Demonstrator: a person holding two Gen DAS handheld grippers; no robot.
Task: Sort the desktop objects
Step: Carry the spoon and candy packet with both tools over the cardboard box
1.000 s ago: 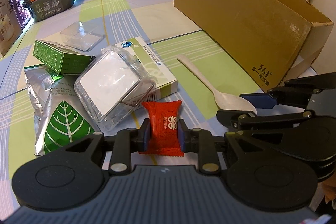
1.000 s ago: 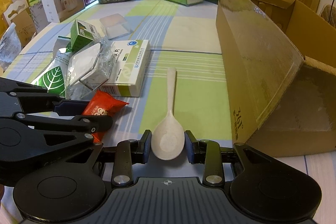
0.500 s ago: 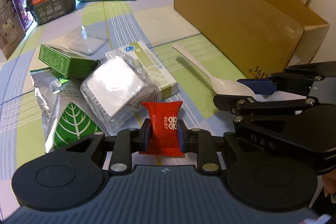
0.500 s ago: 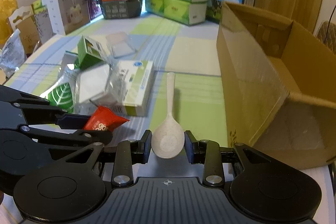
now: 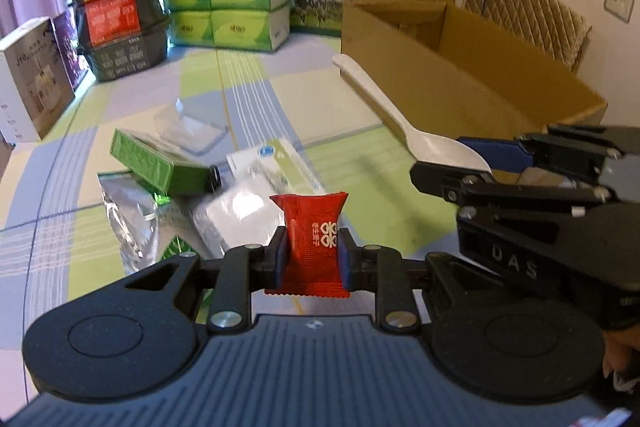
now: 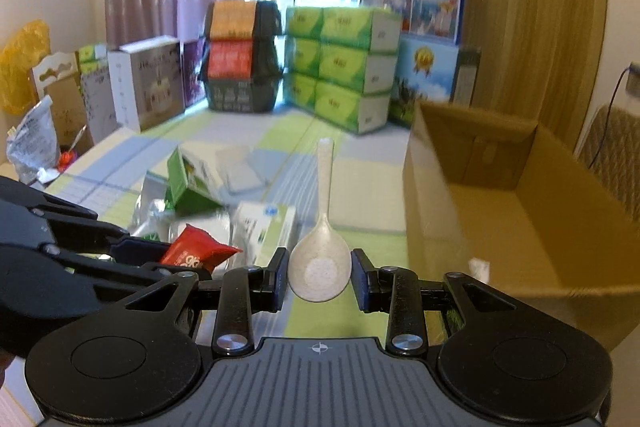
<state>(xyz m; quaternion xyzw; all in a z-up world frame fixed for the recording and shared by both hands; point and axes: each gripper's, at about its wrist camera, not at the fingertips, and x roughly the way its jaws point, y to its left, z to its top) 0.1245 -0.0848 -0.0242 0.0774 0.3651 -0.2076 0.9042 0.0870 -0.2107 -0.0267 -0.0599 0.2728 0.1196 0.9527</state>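
2 grippers held above the table: left gripper (image 5: 312,255) clamps a red candy packet (image 5: 310,245), right gripper (image 6: 320,277) grips a white spoon (image 6: 322,251) by its bowl, handle pointing forward; the cardboard box (image 6: 520,211) lies open just right of it, nearer the right hand

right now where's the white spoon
The white spoon is held by its bowl in the right gripper, handle pointing away, above the table just left of the open cardboard box and right of the red candy packet.

Red candy wrapper (image 5: 311,243), off-white spoon (image 6: 320,259), brown cardboard box (image 6: 520,211).
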